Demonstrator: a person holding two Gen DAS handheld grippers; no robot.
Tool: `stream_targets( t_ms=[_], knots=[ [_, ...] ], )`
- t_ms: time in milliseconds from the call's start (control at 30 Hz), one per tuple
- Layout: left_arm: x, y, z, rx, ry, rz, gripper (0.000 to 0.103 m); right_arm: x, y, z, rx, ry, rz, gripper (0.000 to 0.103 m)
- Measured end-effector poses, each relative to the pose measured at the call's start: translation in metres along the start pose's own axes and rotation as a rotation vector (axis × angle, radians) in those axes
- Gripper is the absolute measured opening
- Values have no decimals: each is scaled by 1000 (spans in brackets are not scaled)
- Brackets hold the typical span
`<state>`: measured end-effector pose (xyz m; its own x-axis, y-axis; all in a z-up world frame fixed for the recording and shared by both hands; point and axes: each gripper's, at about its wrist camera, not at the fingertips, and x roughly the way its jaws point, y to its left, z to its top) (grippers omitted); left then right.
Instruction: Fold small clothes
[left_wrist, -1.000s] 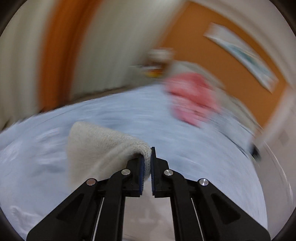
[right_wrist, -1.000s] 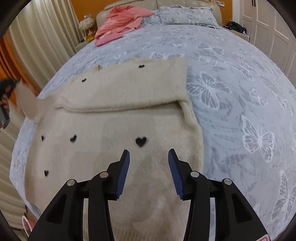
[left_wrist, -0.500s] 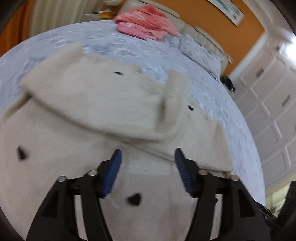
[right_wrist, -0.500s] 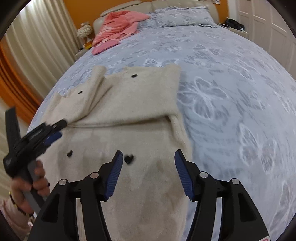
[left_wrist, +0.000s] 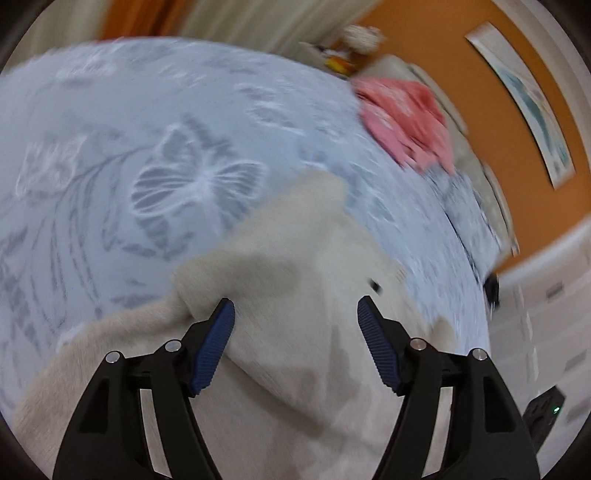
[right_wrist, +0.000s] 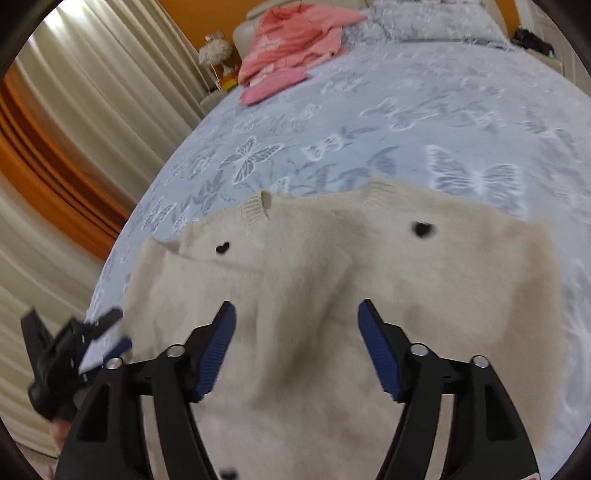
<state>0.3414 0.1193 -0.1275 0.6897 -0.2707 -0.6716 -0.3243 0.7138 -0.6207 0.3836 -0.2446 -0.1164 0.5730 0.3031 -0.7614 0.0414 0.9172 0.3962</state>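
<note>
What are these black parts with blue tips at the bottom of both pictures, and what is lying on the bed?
They are hand-held grippers, one in each hand of a person; no robot arm is present. Each picture comes from a camera mounted on one gripper, looking forward along its two fingers. The left gripper and the right gripper are both open and hold nothing. Under them lies a cream sweater with small black hearts, spread on a bedspread printed with butterflies. A pink garment lies near the headboard. In the right view, the left gripper appears at the left edge.
</note>
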Motion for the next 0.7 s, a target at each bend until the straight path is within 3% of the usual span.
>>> stream_targets(
  t_ms=[67,100,133,167,233,267,333,367,433,500,567,700],
  knots=[
    [1,11,1,-41,-31,3,66,22,4,8,12,21,-19,68],
    [1,13,-2,-39,-59,14,63,32,5,12,22,35,3,33],
    [0,14,-3,-32,-73,23,60,34,7,17,38,46,35,11],
    [-2,13,-5,-19,-87,30,60,23,7,19,69,6,76,11],
    [-3,11,-7,16,-106,38,60,-26,4,16,83,-158,171,10],
    [-2,12,-8,32,-109,37,60,-56,-4,9,89,-237,174,10],
    [2,16,-9,66,-106,27,60,-86,-34,-12,129,-299,147,10],
    [4,17,-11,97,-103,16,60,-88,-52,-23,150,-289,115,10],
    [7,13,-17,145,-104,21,60,-58,-96,-46,214,-157,12,10],
    [9,6,-24,197,-102,37,60,-28,-122,-68,268,-25,-5,10],
    [6,4,-26,202,-98,33,60,-45,-114,-71,244,-81,11,13],
    [-8,17,-18,115,-98,-43,61,-76,-103,-72,236,-203,26,12]
  ],
)
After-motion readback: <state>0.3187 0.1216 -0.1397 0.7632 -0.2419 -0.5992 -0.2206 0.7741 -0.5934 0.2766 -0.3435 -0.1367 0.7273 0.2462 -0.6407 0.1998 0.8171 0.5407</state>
